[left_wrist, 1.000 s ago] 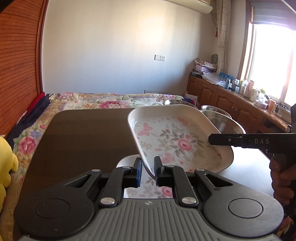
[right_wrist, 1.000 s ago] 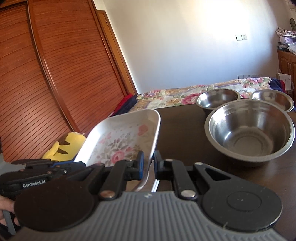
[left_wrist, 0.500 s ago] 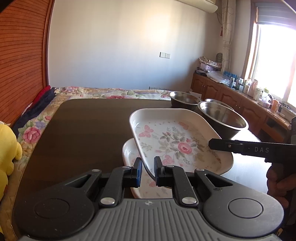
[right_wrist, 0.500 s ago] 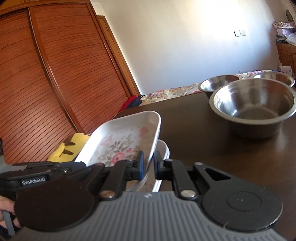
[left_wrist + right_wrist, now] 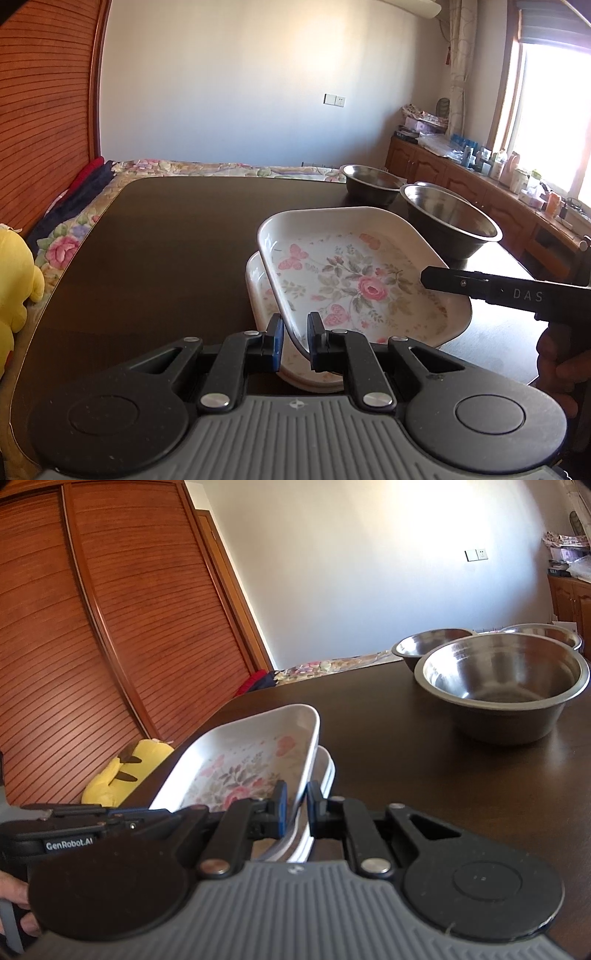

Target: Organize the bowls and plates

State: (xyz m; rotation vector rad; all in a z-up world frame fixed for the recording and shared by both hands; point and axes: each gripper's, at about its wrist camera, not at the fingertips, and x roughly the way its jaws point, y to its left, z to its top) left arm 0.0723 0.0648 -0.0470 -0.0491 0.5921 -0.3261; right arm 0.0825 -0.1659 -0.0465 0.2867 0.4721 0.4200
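Two floral trays and three steel bowls share the dark worktop (image 5: 177,236). The nearest steel bowl (image 5: 502,686) is the largest; it sits upright and holds nothing, with two smaller steel bowls (image 5: 430,642) close behind it whose insides are not fully in view. The upper floral tray (image 5: 354,280) is held above the lower floral tray (image 5: 258,291), tilted, its far left corner raised and only partly overlapping the one beneath. Its long axis runs from the left gripper toward the large bowl, across the worktop. No contents show in either tray beyond the printed roses and butterflies. The left gripper (image 5: 295,339) is nearly closed, pinching the upper tray's near rim between its pads. The right gripper (image 5: 295,808) clamps the opposite rim in the same narrow way, its black finger lying over the tray's right edge in the left wrist view.
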